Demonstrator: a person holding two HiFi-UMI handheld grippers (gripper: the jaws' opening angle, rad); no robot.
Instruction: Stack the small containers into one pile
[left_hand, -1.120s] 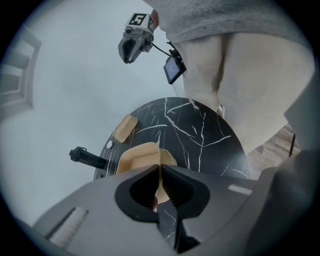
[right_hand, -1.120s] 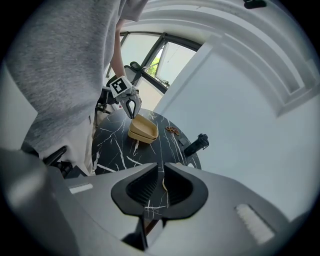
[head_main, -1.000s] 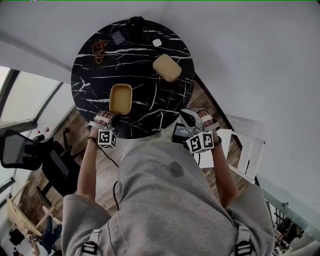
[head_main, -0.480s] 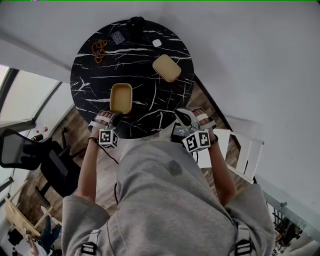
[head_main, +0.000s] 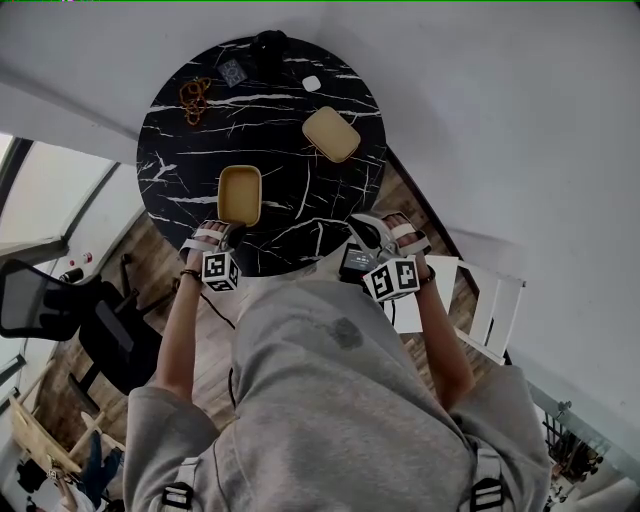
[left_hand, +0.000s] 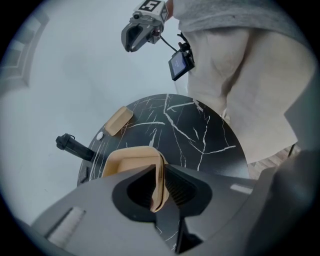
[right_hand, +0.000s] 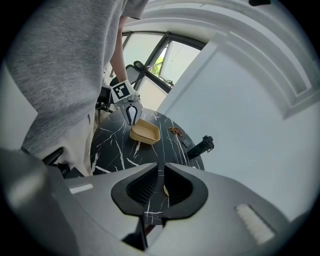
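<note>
Left tool (left_hand: 159, 176) jaws just opening, container (left_hand: 127, 161) rim between

A home room, with marble table (head_main: 262, 135), wooden floor (head_main: 150, 248), desk chair (head_main: 98, 335), windows (head_main: 50, 190).

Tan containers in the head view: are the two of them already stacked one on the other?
No, the near tan container and the far tan container lie apart on the black table, with bare tabletop between them.
</note>
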